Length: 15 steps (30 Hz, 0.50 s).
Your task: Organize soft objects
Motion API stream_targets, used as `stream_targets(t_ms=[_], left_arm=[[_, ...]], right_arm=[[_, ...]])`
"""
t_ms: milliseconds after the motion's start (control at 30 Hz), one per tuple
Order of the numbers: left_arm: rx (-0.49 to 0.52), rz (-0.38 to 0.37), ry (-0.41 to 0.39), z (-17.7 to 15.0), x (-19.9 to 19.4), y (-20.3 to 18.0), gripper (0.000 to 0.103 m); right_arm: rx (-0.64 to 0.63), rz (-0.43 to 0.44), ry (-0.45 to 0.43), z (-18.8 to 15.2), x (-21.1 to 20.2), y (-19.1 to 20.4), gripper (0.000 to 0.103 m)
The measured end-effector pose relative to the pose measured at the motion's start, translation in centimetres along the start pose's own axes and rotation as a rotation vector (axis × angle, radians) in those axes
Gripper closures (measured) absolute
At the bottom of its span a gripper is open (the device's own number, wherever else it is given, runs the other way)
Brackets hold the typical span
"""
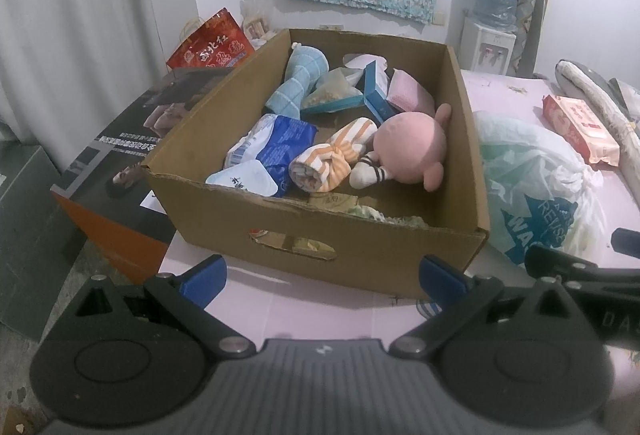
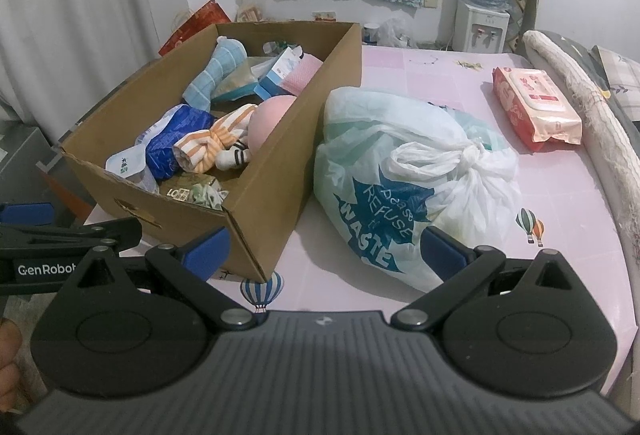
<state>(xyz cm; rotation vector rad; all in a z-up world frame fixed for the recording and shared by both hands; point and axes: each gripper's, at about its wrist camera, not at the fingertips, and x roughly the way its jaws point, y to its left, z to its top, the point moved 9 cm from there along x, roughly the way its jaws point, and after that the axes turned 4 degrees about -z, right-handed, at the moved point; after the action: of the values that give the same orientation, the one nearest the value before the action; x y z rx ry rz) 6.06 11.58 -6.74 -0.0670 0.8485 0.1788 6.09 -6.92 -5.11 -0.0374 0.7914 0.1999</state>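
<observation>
**Two pairs of tongs waiting wide apart before a loaded box**

Most of the soft things are already lying inside the cardboard box [image 1: 320,235], which is sitting on the pink tabletop [image 2: 460,75] and taking up the largest share of both views. Just beside its right wall, a knotted plastic bag [image 2: 404,175] is slumping against the tabletop, and further right a pack of wet wipes [image 2: 536,107] is lying flat, well apart from the box.

Inside the box, a pink plush toy [image 1: 408,147] is resting against the right wall, a light blue towel [image 1: 296,83] is leaning toward the back, a blue packet [image 1: 280,147] is lying near the front, and a rolled orange-striped cloth [image 1: 328,159] is sitting between the packet and the toy.

Both the left tongs [image 1: 322,275] and the right tongs [image 2: 324,251] are standing spread wide and carrying nothing, hovering short of the box's near side.

Judging the step is difficult: this arrangement is fitting either a sort that is underway, with the bag and wipes yet to be handled, or one where the box is already holding what belongs in it. Any grasp to come is calling for a gentle squeeze around the middle of a yielding item, since cloth and plush are likely to sag and slip.
</observation>
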Motion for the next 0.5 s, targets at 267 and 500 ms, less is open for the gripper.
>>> stream_targets(t_ms=[267, 500], left_arm=[[-0.001, -0.001, 0.005, -0.1, 0.14, 0.05, 0.0], [-0.001, -0.001, 0.007, -0.1, 0.18, 0.05, 0.0]], right_arm=[[0.0, -0.001, 0.004, -0.15, 0.1, -0.07, 0.001], [0.0, -0.001, 0.005, -0.17, 0.11, -0.07, 0.001]])
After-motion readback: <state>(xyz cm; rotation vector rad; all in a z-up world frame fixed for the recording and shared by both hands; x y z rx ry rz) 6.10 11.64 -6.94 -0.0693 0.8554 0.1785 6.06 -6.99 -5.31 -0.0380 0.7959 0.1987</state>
